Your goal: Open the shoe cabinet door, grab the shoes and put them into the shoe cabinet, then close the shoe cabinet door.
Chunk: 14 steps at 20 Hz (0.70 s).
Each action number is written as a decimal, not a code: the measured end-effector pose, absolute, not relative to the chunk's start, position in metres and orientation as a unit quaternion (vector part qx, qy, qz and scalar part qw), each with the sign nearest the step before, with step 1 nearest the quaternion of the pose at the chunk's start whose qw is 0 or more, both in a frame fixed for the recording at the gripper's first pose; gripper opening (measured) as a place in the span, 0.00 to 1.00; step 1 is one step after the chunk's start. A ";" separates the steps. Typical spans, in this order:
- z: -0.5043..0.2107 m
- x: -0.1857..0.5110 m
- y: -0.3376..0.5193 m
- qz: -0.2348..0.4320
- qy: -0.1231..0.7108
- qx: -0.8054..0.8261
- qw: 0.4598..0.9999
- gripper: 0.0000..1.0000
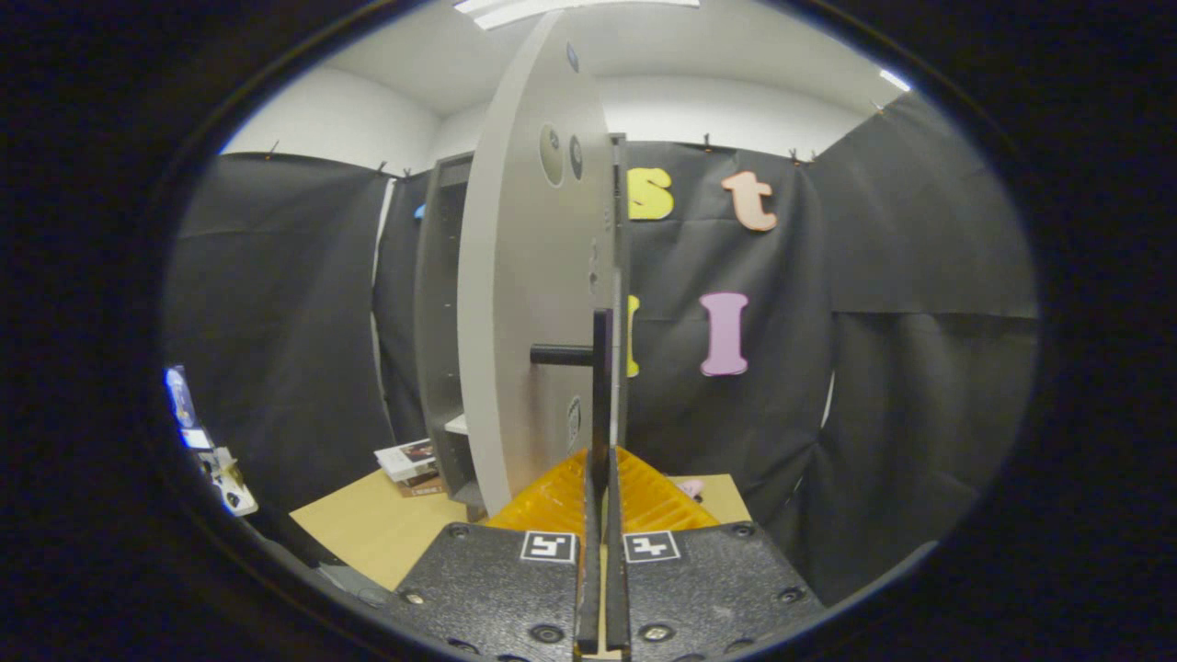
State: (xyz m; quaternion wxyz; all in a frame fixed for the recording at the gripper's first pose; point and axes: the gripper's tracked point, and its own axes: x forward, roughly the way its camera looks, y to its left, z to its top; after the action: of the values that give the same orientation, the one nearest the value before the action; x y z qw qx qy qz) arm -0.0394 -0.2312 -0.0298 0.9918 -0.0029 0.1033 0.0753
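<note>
The shoe cabinet door [529, 303], a pale grey panel, stands swung out edge-on just ahead of the gripper, so its broad face turns to the left and its thin edge points back toward the camera. A dark bar handle [599, 386] runs upright along that edge, joined to the door face by a short dark post [561, 354] that sticks out sideways.

The gripper [602, 469] sits directly below and in front of the handle. Its two fingers are drawn almost together, with only a narrow slit left between them, and the lower end of the handle bar runs down into that slit. The fingers appear to be pinching the bar from both sides.

Behind the door, to the left, the grey shoe cabinet [439, 322] stands open, showing its side wall and a shelf inside. It rests on a light wooden table [368, 529]. A small stack of books [409, 464] lies on the table just left of the cabinet's base. A small pink object [691, 486] peeks out beyond the right finger; too little of it shows to tell what it is.
</note>
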 end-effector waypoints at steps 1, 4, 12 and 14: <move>-0.030 -0.036 -0.243 0.071 0.104 0.007 0.992 0.04; -0.036 -0.041 -0.224 0.133 0.122 0.049 0.982 0.04; 0.018 -0.076 -0.253 0.039 0.030 -0.016 0.999 0.60; 0.034 -0.091 -0.253 0.014 0.002 -0.025 1.000 0.88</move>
State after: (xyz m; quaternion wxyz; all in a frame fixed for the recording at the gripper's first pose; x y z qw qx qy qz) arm -0.0905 -0.2528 0.0340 0.9996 -0.0252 0.0018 0.0139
